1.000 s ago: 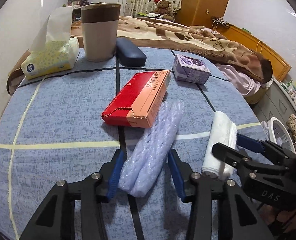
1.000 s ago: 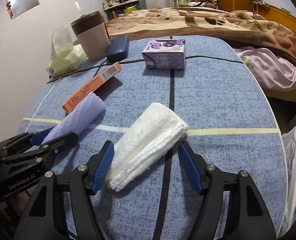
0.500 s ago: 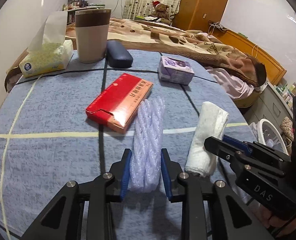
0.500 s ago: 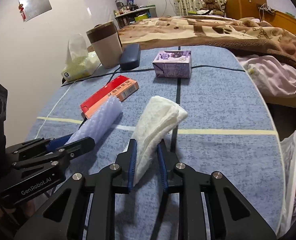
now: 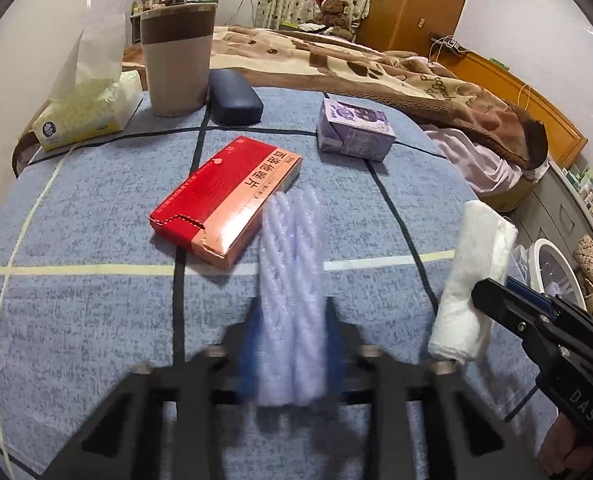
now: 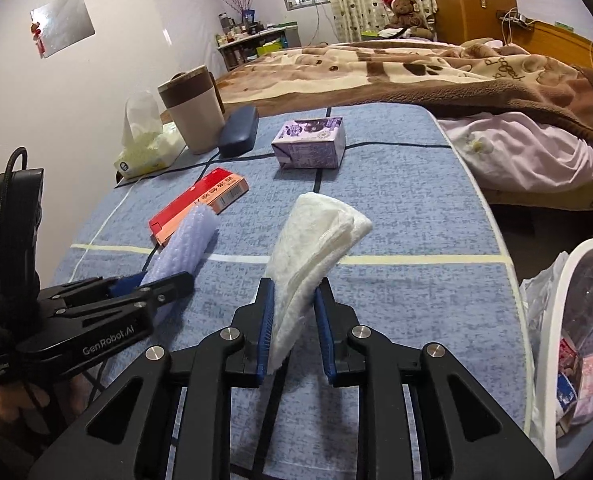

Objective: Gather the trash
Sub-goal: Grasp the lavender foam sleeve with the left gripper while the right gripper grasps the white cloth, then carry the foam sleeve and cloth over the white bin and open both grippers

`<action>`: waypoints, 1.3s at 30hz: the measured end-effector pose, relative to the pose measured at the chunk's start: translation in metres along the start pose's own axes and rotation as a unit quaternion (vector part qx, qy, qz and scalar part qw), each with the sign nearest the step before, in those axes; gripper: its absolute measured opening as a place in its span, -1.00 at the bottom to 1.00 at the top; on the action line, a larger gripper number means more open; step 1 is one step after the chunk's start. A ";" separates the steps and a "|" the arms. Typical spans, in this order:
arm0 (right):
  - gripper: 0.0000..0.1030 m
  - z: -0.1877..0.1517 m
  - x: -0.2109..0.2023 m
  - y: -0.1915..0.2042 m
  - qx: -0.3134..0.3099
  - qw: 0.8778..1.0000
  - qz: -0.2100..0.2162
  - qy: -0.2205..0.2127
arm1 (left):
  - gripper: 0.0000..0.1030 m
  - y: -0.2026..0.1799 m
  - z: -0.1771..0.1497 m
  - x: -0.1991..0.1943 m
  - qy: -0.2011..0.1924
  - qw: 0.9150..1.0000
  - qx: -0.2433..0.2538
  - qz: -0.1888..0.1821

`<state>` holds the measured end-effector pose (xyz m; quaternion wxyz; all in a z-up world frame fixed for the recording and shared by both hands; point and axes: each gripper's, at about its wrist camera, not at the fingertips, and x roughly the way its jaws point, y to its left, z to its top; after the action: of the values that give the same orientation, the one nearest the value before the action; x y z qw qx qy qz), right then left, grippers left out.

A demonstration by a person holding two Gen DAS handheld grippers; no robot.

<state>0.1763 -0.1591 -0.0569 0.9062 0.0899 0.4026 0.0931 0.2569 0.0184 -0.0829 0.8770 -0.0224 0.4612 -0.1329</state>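
Note:
My left gripper [image 5: 292, 340] is shut on a roll of pale purple bubble wrap [image 5: 292, 264], which points away over the blue tablecloth [image 5: 88, 280]. A folded white paper towel [image 6: 312, 240] sticks up between the blue pads of my right gripper [image 6: 294, 320], which is shut on it. In the left wrist view the towel [image 5: 472, 280] and the right gripper [image 5: 496, 292] show at the right. In the right wrist view the left gripper [image 6: 164, 284] holds the bubble wrap [image 6: 188, 244] at the left. A red and orange box [image 5: 224, 196] and a purple carton [image 5: 354, 130] lie farther back.
A beige cup [image 5: 176, 60], a dark glasses case [image 5: 234, 98] and a tissue pack [image 5: 88, 108] stand at the table's far side. A white-rimmed bin with a plastic bag [image 6: 568, 320] sits off the table's right edge. A bed with a brown blanket [image 6: 416, 68] lies beyond.
Both grippers closed on what lay between their pads: the left on the bubble wrap, the right on the paper towel. Both items have since lifted slightly off the cloth.

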 end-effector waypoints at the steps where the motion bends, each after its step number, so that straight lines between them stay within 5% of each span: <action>1: -0.59 0.000 -0.002 0.000 -0.001 1.000 0.000 -0.002 | -0.51 -0.001 0.000 -0.002 -0.003 1.000 0.001 0.001; 20: -0.59 -0.002 -0.066 -0.022 0.003 0.998 0.001 -0.068 | -0.51 -0.057 -0.010 -0.074 -0.085 0.996 0.025 -0.026; 39: -0.59 -0.017 -0.132 -0.081 0.023 0.990 -0.058 -0.125 | -0.51 -0.161 -0.028 -0.115 -0.132 0.984 0.100 -0.071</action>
<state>0.0845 -0.2681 0.0062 0.9509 0.0977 0.2931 0.0191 0.1379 -0.1055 0.0192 0.9164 0.0159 0.3230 -0.2360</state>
